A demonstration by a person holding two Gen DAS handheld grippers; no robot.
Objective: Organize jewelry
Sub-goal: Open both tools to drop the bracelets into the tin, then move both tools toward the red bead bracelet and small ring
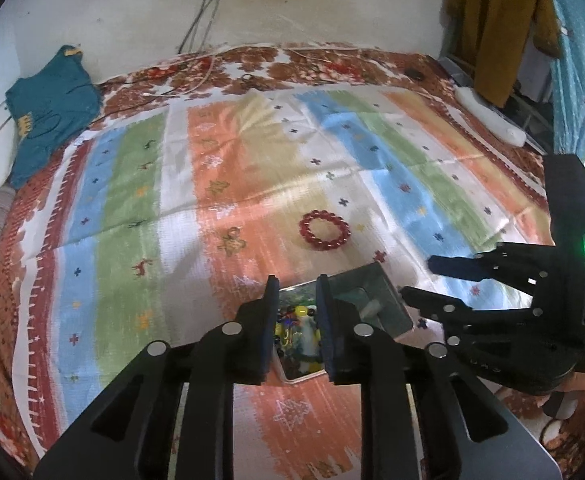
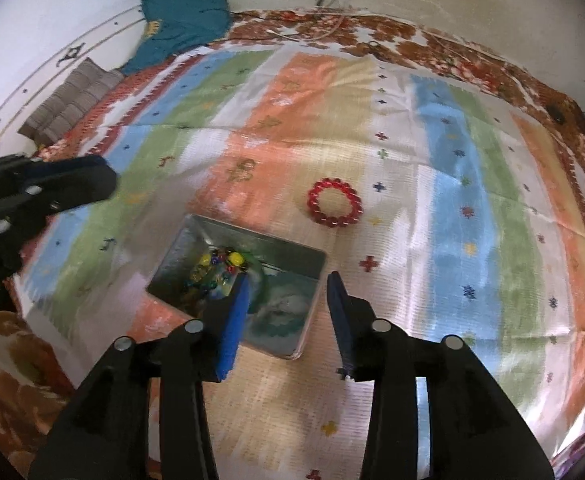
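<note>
We hold both grippers, left [image 1: 297,286] and right [image 2: 288,280], jaws apart and empty, over the tin [image 2: 292,258]; bracelet [image 2: 335,201] lies beyond it.

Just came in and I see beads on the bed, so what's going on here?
A person holding two grippers is sorting jewelry on a striped bedcover. Colorful beads already lie in an open metal tin. A red bead bracelet lies on the cover beyond the tin, untouched. The right gripper hangs open over the tin, holding nothing; the left gripper hovers above it, jaws slightly apart, also holding nothing.
</note>
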